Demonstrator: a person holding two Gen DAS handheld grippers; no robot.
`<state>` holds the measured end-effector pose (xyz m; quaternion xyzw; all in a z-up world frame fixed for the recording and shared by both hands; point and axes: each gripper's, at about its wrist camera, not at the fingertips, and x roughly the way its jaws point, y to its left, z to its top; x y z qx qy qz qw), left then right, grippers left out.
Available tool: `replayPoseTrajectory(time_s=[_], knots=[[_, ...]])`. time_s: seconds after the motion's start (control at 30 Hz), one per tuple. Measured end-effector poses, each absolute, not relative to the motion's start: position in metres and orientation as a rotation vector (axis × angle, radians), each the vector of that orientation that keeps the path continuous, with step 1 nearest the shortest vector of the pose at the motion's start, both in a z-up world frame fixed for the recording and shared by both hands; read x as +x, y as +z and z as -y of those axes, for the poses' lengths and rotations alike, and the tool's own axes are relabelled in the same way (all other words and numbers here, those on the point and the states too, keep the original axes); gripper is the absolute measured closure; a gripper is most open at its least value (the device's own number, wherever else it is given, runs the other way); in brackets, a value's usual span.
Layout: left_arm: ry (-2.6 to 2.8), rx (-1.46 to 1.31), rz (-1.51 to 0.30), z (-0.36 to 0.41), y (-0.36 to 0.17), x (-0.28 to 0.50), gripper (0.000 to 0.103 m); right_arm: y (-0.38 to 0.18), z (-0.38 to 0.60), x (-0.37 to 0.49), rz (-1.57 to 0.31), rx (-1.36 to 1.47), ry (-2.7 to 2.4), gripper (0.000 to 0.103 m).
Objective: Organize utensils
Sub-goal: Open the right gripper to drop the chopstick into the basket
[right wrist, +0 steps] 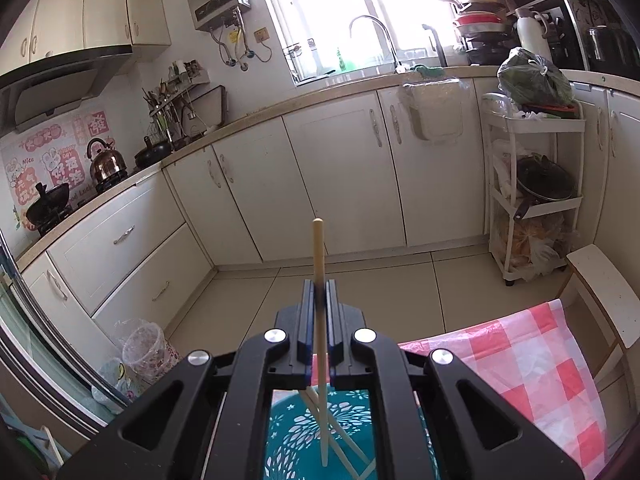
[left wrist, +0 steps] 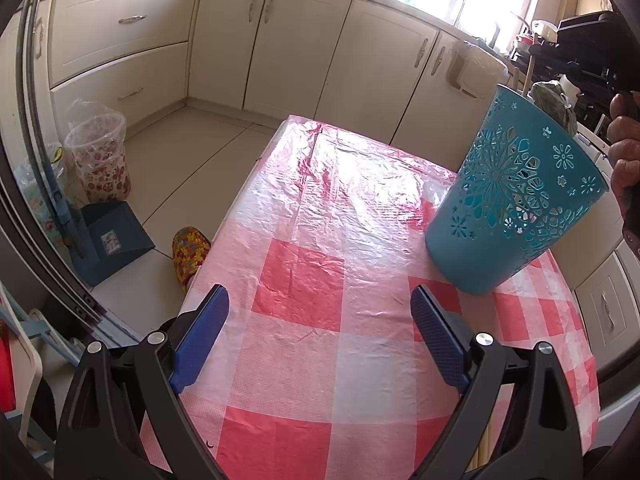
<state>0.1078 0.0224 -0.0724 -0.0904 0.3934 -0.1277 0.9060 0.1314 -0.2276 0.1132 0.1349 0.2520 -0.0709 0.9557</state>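
A teal cut-out utensil holder point(left wrist: 516, 196) stands at the right side of the table with the pink checked cloth point(left wrist: 320, 264). My left gripper point(left wrist: 320, 304) is open above the cloth, left of the holder, with nothing between its blue pads. My right gripper point(right wrist: 319, 286) is shut on a pale wooden chopstick point(right wrist: 319, 248) that stands nearly upright, its lower end reaching into the teal holder point(right wrist: 292, 432) directly below. Other chopsticks point(right wrist: 352, 448) lean inside the holder. In the left wrist view a hand point(left wrist: 624, 152) shows at the right edge above the holder.
Cream kitchen cabinets point(right wrist: 332, 176) run along the far wall past the table's end. A floral bin point(left wrist: 100, 160), a blue dustpan point(left wrist: 112, 240) and a patterned slipper point(left wrist: 190, 252) are on the floor left of the table. A white rolling rack point(right wrist: 532, 184) stands at the right.
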Motion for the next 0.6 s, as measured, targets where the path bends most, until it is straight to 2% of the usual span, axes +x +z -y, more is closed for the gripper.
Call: replayPoseTrajectory(time_s=[0.3,0.33,0.4,0.6], knots=[[-0.259,-0.188,-0.814,-0.024,-0.073,0.108,0.015,0.11,0.224,0.128,-0.563,0.237,-0.121,0.096],[-0.258,-0.188,-0.814,-0.024,-0.073,0.108,0.015,0.109,0.223,0.128,-0.569,0.23,-0.12,0.095],[-0.256,-0.188,-0.814,-0.025,-0.073,0.108,0.014,0.11,0.221,0.126,-0.571,0.216,-0.123,0.086],[-0.251,-0.192,-0.815,-0.026,-0.074,0.107,0.014,0.136,0.218,0.088,-0.477,0.218,-0.114,0.085]])
